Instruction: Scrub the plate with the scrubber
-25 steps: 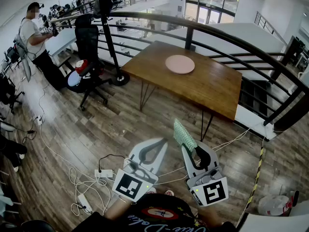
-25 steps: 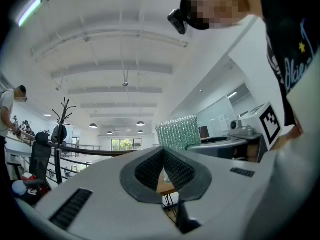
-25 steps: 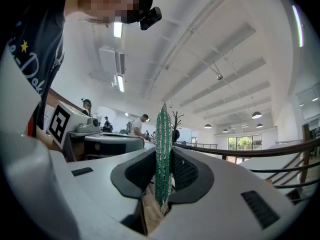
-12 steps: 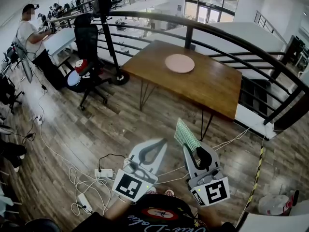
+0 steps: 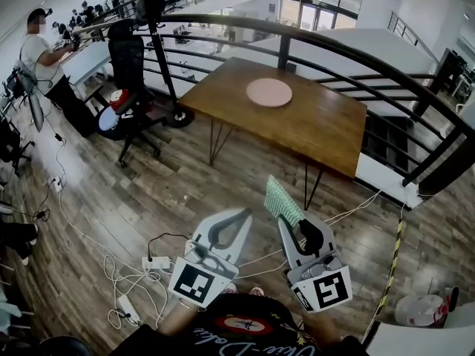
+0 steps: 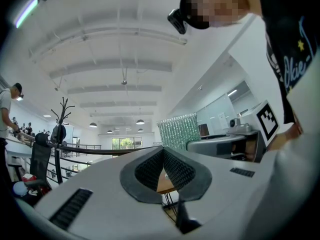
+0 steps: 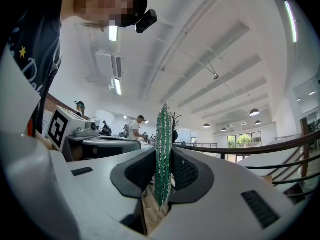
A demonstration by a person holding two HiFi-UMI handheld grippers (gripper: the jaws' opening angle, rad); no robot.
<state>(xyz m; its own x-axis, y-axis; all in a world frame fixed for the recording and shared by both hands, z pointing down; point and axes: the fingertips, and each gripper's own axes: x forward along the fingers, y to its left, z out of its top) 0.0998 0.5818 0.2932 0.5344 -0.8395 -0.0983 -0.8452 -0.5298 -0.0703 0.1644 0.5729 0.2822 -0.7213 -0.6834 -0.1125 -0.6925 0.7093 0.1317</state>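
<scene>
Green scrubber (image 7: 163, 154) is pinched in my right gripper (image 5: 288, 219); left gripper (image 5: 239, 215) has its fingers pressed together. Plate (image 5: 269, 92) lies near the wooden table's (image 5: 326, 139) far edge.

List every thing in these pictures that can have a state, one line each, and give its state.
left gripper: shut, nothing between its jaws.
right gripper: shut on the scrubber.
scrubber: clamped on edge between the right gripper's jaws, sticking out beyond their tips.
plate: lying flat on the table, nothing on it, far from both grippers.
table: standing by the railing, bearing the plate.
</scene>
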